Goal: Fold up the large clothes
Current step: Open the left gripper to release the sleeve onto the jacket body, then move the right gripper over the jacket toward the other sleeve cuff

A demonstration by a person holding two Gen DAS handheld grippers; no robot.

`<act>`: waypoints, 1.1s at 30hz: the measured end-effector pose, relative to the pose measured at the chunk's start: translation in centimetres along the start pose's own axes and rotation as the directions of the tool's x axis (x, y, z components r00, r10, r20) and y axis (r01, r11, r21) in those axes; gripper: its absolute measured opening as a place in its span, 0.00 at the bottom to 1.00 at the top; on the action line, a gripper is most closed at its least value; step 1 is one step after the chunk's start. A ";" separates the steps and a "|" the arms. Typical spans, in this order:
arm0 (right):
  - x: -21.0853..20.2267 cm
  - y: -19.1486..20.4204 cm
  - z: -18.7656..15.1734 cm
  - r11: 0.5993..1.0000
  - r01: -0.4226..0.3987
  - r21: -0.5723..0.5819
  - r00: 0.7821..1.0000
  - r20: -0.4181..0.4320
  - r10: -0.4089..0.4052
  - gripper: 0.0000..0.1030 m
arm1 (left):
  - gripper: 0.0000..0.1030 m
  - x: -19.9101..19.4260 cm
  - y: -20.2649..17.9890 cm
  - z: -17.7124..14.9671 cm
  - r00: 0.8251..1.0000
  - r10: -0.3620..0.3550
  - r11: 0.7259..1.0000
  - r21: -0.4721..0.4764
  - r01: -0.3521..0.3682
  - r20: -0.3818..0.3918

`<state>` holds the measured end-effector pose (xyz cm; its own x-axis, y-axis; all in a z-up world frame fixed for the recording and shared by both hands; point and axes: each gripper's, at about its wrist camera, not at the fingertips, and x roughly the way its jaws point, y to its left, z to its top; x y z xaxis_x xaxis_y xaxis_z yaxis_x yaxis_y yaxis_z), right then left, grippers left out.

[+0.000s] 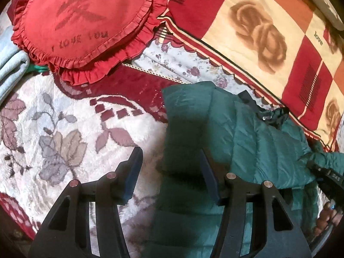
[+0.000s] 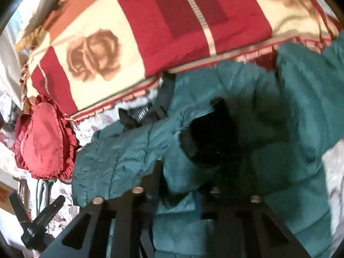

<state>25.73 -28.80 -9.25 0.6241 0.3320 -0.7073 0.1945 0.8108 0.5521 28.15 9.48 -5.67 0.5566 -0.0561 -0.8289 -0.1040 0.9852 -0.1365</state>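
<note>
Bed with floral blanket | green puffer jacket spread just below rose quilt | my left gripper wide open, empty, over jacket's edge | right gripper pinching jacket fabric, I think | mid-fold, next: flap across
</note>
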 end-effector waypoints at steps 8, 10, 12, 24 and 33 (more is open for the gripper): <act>-1.6 -0.9 1.5 0.981 0.161 -0.105 0.982 0.112 -0.149 0.10 | 0.53 2.6 -2.6 0.1 0.999 0.034 0.999 0.035 -0.034 -0.013; -0.9 -1.1 1.8 0.966 0.230 -0.121 0.967 0.136 -0.213 0.10 | 0.53 3.3 -3.0 -0.2 0.998 0.050 0.998 0.050 -0.048 -0.027; 0.7 -1.7 2.1 0.956 0.266 -0.120 0.961 0.112 -0.253 0.10 | 0.53 4.0 -3.3 -0.4 0.997 0.065 0.996 0.062 -0.062 -0.036; -4.2 0.4 1.5 0.947 0.283 -0.152 0.954 0.148 -0.261 0.70 | 0.53 1.7 -4.4 0.5 0.996 0.062 0.995 0.073 -0.066 0.065; 1.5 6.5 0.2 0.896 0.233 -0.378 0.972 0.083 -0.218 0.70 | 0.53 3.7 -6.8 0.5 0.995 0.084 0.988 0.125 -0.090 0.057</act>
<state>28.06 -23.10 -6.60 0.6271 0.1063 -0.7716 0.0333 0.9861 0.1630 31.29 2.63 -7.51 0.5922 0.0358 -0.8050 -0.0495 0.9987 0.0080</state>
